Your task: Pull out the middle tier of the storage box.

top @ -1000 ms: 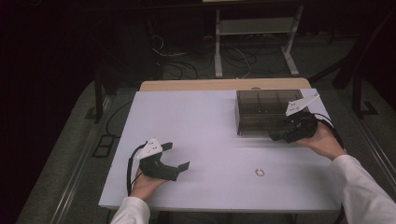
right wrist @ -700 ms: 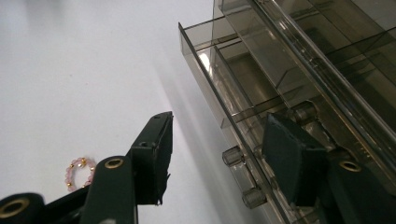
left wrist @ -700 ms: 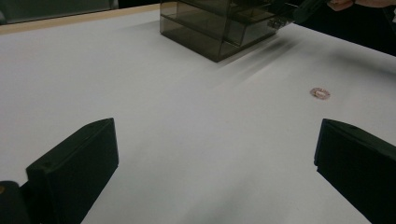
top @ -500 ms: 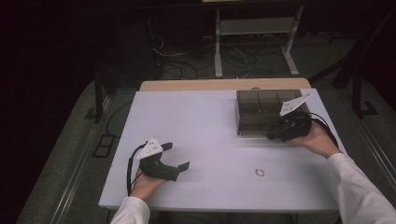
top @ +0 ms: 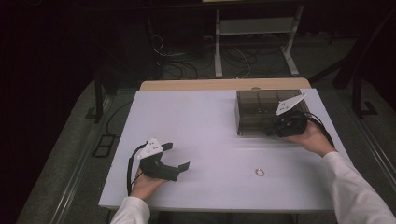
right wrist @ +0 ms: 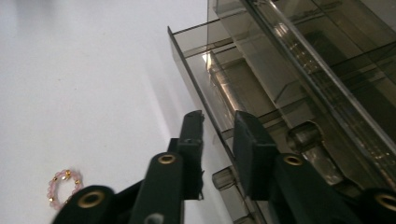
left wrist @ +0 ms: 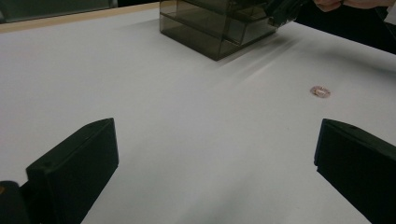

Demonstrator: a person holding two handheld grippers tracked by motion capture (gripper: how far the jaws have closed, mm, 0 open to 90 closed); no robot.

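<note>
Narrowing over the last second, the right tongs [right wrist: 218, 122] are pinching the front wall of the smoky transparent plastic drawer box [top: 261, 112]; pulling straight would open it cleanly. Left tongs [left wrist: 215, 154] are resting spread, the pink beaded ring [left wrist: 320, 91] lying ahead of them on the white surface [top: 201, 130].

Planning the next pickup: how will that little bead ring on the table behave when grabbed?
The bead ring is probably light and lies flat, so hard to pinch. Its round beads may slip on the smooth table. Likely somewhat floppy if strung.
</note>
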